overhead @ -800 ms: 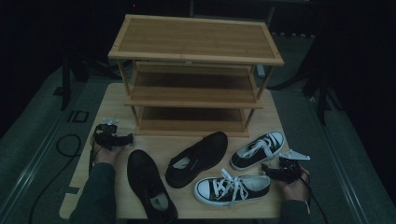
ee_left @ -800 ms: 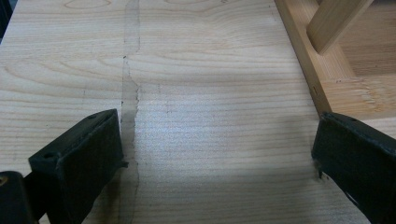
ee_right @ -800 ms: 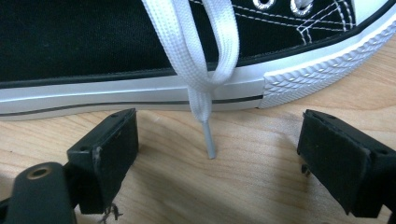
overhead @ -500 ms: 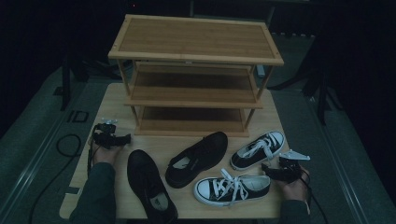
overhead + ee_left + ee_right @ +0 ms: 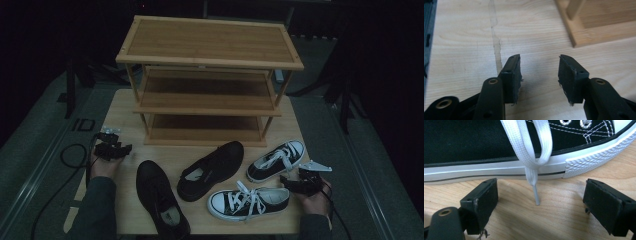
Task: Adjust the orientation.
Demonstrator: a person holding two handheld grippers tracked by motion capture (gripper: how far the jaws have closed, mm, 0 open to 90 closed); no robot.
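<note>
— Black canvas sneaker with white laces and a white rubber sole (image 5: 248,203): where does it lie?

— Flat on the pale wooden table (image 5: 120,107), close to the near edge and toward the right-hand corner, toe pointing to the left. Its twin, a second black-and-white canvas sneaker (image 5: 276,160), sits just behind it, angled toward the right edge.

— And the right gripper (image 5: 295,184)?

— Low on the table just beside the near sneaker's heel end, by the right edge. In the right gripper view its jaws stand wide apart with nothing between the pads; the sneaker's white sole (image 5: 499,171) runs across just ahead of them, and one white lace tip (image 5: 535,195) hangs down to the wood in the gap in front.

— The left gripper (image 5: 114,150)?

— Near the left edge, well apart from the shoes. Its jaws are spread and grip nothing; bare wood shows between them, with the foot of the three-tier bamboo shoe rack (image 5: 210,80) off to one side.

— Anything else on the table?

— Two black slip-on shoes: one (image 5: 210,170) near the middle in front of the rack, the other (image 5: 161,200) at the near edge, left of the sneakers. The rack stands at the far edge.
</note>
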